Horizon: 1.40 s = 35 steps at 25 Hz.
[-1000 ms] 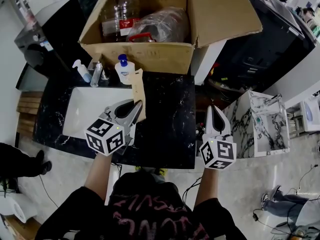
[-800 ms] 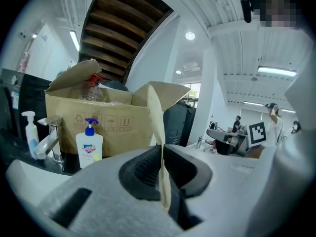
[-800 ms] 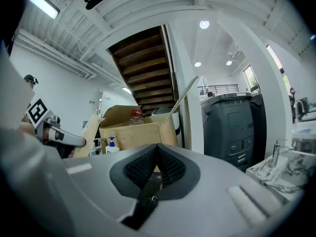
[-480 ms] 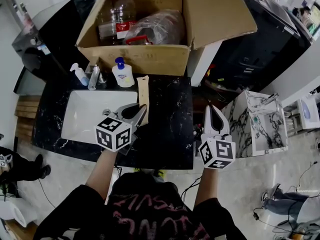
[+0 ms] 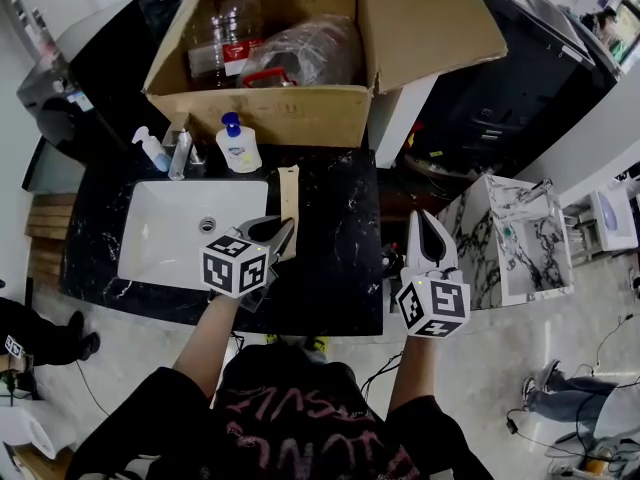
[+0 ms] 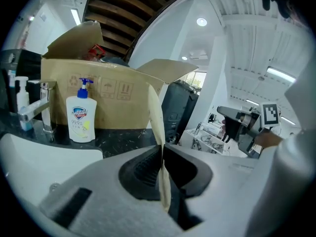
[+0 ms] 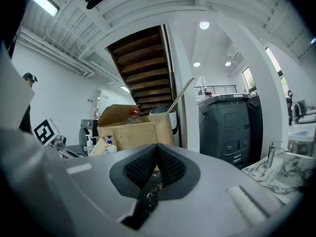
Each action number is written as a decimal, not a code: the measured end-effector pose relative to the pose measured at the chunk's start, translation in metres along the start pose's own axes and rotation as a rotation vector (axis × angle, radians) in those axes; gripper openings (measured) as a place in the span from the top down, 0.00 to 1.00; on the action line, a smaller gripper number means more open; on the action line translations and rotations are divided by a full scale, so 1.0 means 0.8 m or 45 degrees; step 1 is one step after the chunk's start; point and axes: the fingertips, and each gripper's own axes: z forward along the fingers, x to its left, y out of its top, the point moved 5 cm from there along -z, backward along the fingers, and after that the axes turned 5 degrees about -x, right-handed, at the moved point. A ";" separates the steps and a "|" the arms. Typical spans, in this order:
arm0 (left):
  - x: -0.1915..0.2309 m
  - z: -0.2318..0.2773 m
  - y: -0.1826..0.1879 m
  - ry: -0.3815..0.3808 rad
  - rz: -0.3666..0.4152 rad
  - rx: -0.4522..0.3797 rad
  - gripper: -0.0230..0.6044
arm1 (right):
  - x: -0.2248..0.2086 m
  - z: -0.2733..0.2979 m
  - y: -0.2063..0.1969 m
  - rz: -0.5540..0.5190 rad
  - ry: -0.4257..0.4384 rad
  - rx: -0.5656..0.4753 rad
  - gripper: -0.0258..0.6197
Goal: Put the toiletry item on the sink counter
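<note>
Black marble counter [image 5: 340, 268]; white sink [image 5: 160, 233] at left of frame, cardboard box [image 5: 290, 116] at top.
Item: tan strip [image 5: 289, 193], centre frame, just right of the sink, standing edge-on.
Left claw [image 5: 279, 232]: clamped on the strip's lower end.
Handling: likely light, thin, bendy; a grip nearer its middle is steadier.
Right claw [image 5: 428, 233]: closed, empty.

One cardboard box [image 5: 270, 116], one sink [image 5: 165, 230], two dispenser bottles [image 5: 239, 146] [image 5: 151, 149], one beige item [image 5: 289, 196], two hand-held grippers [image 5: 286, 225] [image 5: 426, 218].

Sink [image 5: 160, 233] at left of counter [image 5: 340, 268]; soap bottle [image 5: 240, 148], faucet [image 5: 180, 153] behind sink; box [image 5: 300, 116] behind them; flat packet [image 5: 289, 193] right of sink.
</note>
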 end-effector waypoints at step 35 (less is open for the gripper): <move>0.033 0.053 -0.095 0.140 -0.003 0.316 0.92 | -0.019 -0.009 -0.019 -0.007 0.012 0.078 0.94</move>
